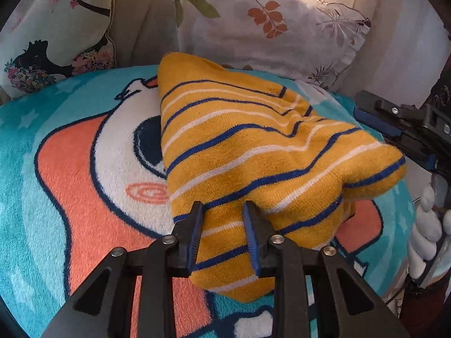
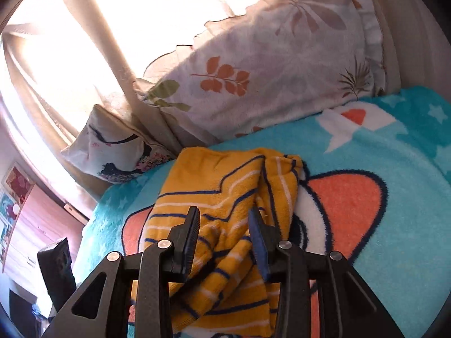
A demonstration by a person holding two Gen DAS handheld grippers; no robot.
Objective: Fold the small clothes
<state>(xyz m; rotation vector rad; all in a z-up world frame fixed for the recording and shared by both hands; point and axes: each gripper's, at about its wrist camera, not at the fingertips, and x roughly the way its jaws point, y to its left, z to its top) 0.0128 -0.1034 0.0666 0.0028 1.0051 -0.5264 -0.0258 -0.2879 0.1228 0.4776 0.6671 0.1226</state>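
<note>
While the striped yellow sweater (image 1: 253, 152) is pinched by the left hand-held gripper (image 1: 222, 231) and right hand-held gripper (image 2: 224, 239), thick bunched knit ahead may be let slip.

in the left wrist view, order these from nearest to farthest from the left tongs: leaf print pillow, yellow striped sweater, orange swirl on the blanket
1. yellow striped sweater: lies between the fingers of the left tongs.
2. orange swirl: on the blanket just left of the sweater's edge.
3. leaf print pillow: far back, propped behind the sweater, toward the right.
</note>
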